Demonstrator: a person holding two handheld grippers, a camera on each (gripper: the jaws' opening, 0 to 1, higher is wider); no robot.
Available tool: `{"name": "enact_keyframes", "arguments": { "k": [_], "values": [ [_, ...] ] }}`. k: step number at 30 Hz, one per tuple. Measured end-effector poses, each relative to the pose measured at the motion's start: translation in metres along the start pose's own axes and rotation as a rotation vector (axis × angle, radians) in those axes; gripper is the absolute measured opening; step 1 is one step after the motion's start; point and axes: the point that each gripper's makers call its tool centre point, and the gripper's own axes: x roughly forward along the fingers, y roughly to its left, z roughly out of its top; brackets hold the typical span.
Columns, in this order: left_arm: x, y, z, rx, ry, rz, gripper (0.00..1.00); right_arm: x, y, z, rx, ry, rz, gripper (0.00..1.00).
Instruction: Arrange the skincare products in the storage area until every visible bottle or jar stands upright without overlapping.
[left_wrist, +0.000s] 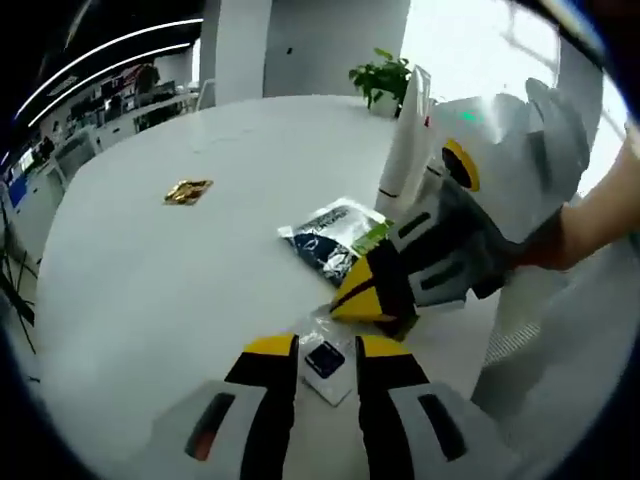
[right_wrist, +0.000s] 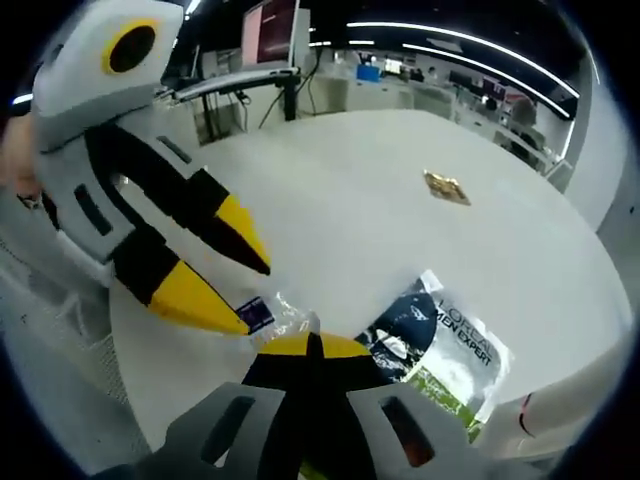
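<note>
The left hand-held gripper (left_wrist: 327, 350) has its two yellow-tipped jaws spread apart, and a small clear packet (left_wrist: 325, 362) with a dark blue square on it lies on the white counter (left_wrist: 150, 290) in the gap between them. In the right gripper view the same packet (right_wrist: 262, 312) sits just under the left hand-held gripper's (right_wrist: 225, 290) tips, which are open there too.

The right hand-held gripper (right_wrist: 312, 345) has its jaws pressed together — the yellow tips meet with no gap. It holds nothing that can be seen. In the left gripper view it (left_wrist: 375, 300) comes in from the right, held by a person's hand (left_wrist: 590, 225), and its tips point down at the counter close to the small packet.

A bigger dark sachet (left_wrist: 335, 238) with white and green print lies flat on the counter just beyond the grippers. In the right gripper view it (right_wrist: 440, 345) lies right beside the shut jaws and partly under them.

A tall white tube (left_wrist: 405, 150) stands upright behind the sachet. A small gold packet (left_wrist: 188, 190) lies well apart from the rest — far out on the counter. A green plant (left_wrist: 383, 75) stands at the far edge.
</note>
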Motion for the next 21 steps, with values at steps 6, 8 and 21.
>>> {"name": "enact_keyframes", "arguments": {
  "k": [6, 8, 21],
  "values": [
    [0.01, 0.004, -0.016, 0.087, 0.081, 0.028, 0.21, 0.001, 0.0, 0.0, -0.006, 0.004, 0.004, 0.01],
    [0.009, 0.003, -0.015, 0.072, 0.08, 0.025, 0.21, 0.001, 0.0, 0.0, -0.004, 0.002, 0.005, 0.01],
    [0.009, 0.007, -0.018, 0.086, 0.089, 0.04, 0.21, -0.006, 0.003, -0.001, 0.003, 0.009, 0.058, 0.13]
  ]
}}
